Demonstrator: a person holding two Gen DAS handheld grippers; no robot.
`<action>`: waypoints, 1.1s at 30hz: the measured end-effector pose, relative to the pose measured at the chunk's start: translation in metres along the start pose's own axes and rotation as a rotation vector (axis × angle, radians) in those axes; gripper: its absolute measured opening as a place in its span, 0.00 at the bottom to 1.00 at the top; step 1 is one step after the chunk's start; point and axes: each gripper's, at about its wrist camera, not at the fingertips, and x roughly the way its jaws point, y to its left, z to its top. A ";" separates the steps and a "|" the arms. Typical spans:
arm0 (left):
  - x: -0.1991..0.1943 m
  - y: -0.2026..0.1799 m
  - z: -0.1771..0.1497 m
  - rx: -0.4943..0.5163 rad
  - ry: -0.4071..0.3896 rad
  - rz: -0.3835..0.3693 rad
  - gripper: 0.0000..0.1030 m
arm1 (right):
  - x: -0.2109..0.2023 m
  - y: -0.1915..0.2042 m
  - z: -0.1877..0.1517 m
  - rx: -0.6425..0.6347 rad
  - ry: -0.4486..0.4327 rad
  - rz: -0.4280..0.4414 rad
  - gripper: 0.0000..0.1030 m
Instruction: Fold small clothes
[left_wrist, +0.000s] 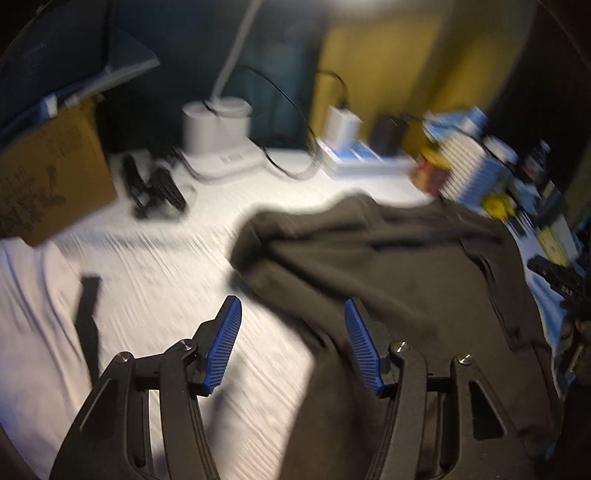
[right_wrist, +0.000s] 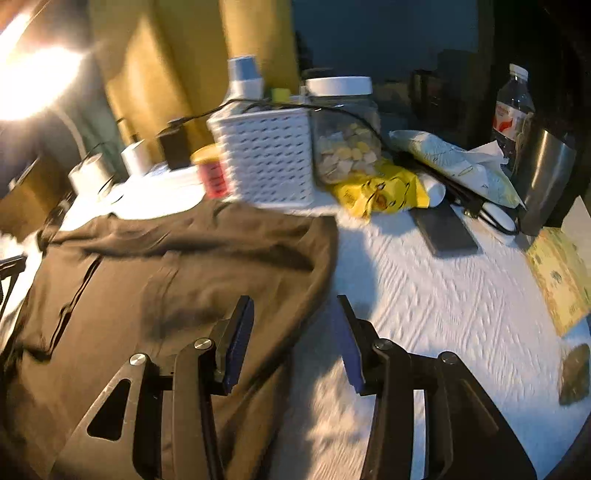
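Hovering over the garment (left_wrist: 388, 266) with both grippers, I am judging it soft, light and limp: dark brown cloth lying spread on the white cover (left_wrist: 155, 266), rumpled into long ridges along its far edge, likely to sag and drape the moment I lift it. My left gripper (left_wrist: 293, 347) is standing with jaws spread and nothing between the blue pads (left_wrist: 225, 343); its right finger is sitting over the cloth's near left part, its left finger over bare cover. My right gripper (right_wrist: 293, 341) is likewise spread and empty, straddling the garment's right edge (right_wrist: 325, 266), left finger over cloth, right finger over cover. I am thinking the hold belongs at an edge or corner, pinching a single thickness near the hem, since a grab in the middle would only bunch it. The ribbed pads should be biting well on this matte weave; slipping looks unlikely, dragging the cover along more of a worry. What I am failing to make out: both views are smeared by motion, so I cannot tell what kind of garment it is, nor what the dark seam-like line (right_wrist: 74, 295) running down it is. The near hem is being cut off below my fingers, and the lamp glare (right_wrist: 33, 81) is washing out the far left corner. A white basket (right_wrist: 266, 155) and clutter are standing just behind the far edge.
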 end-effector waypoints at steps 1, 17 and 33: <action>0.000 -0.002 -0.006 0.007 0.015 -0.005 0.56 | -0.004 0.006 -0.005 -0.015 0.011 0.006 0.46; -0.006 -0.026 -0.063 0.122 0.094 0.002 0.56 | -0.018 0.108 -0.064 -0.345 0.092 0.044 0.46; -0.029 -0.005 -0.077 0.030 0.016 -0.009 0.02 | -0.026 0.013 -0.065 0.047 0.116 0.064 0.38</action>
